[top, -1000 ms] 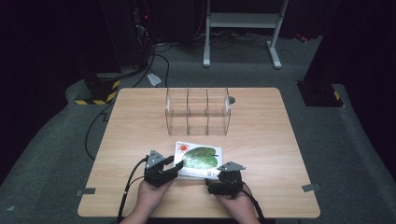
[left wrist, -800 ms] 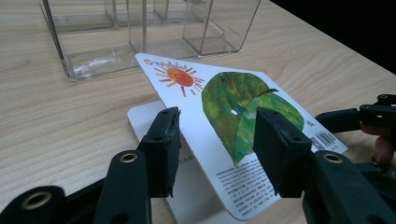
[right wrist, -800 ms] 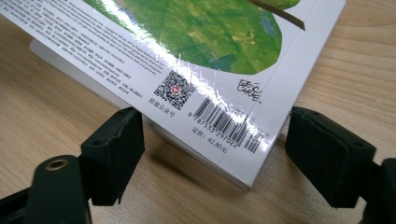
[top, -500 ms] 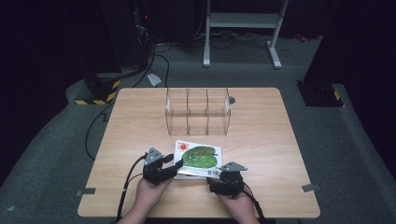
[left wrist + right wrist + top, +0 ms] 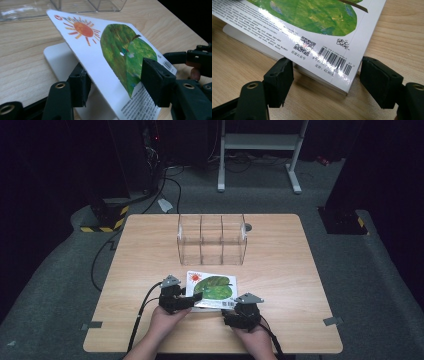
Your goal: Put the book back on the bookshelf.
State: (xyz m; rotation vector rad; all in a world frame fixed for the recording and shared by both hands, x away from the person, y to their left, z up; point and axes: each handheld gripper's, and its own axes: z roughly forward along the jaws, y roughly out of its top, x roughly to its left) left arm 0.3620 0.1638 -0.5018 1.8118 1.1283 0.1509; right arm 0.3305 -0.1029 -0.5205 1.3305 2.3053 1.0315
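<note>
- Left gripper [image 5: 113, 82]: jaws straddle the lifted cover [image 5: 110, 57] of the picture book [image 5: 212, 289]; they have just been opening, and a gap shows beside the cover, so no real pinch.
- Right gripper [image 5: 325, 82]: jaws apart, bracketing the book's barcode corner [image 5: 334, 62], not pressing.
- Book lies flat on the table [image 5: 300, 270] just ahead of both grippers; the clear organiser [image 5: 212, 240] stands beyond it.
- Handling, judged: thin, light, glossy, so slippery; the cover bends easily. Better to grip the spine edge or the whole block.

clear divided box [image 5: 212, 239] blocks the table [image 5: 150, 245] beyond the book [image 5: 212, 287]
</note>
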